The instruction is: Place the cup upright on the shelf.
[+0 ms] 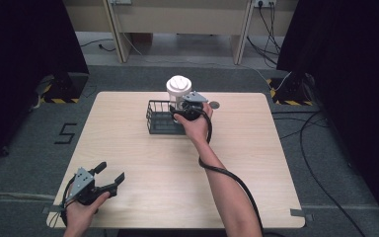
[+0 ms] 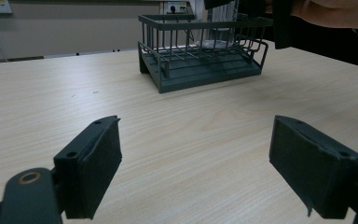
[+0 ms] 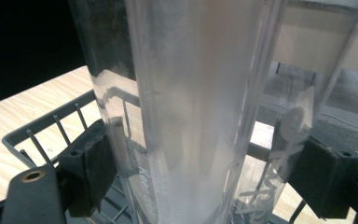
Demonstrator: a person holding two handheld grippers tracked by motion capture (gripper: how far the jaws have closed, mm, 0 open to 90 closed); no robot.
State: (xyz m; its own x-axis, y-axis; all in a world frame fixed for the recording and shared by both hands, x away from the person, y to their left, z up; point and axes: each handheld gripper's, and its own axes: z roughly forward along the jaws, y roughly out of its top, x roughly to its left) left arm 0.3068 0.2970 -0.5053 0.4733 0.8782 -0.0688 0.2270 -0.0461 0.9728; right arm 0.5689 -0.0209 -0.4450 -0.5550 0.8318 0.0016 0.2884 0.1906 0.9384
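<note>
A clear plastic bottle [image 1: 178,96] with a white lid stands upright at the right end of a dark wire basket [image 1: 159,119] at the table's far middle. My right gripper [image 1: 184,107] is shut on it from the near right side. In the right gripper view both pads press the bottle's [image 3: 200,112] walls, with the basket's rim [image 3: 42,128] below; whether its base touches the basket floor is hidden. My left gripper [image 1: 111,173] hovers open and holding nothing at the table's near left corner. In its own view the left gripper [image 2: 209,172] faces the basket [image 2: 200,70].
A small dark round disc [image 1: 214,104] lies on the wooden table [image 1: 153,163] just right of the bottle. The right gripper's cable trails along the forearm. Black curtains flank the table, with cables on the floor at right.
</note>
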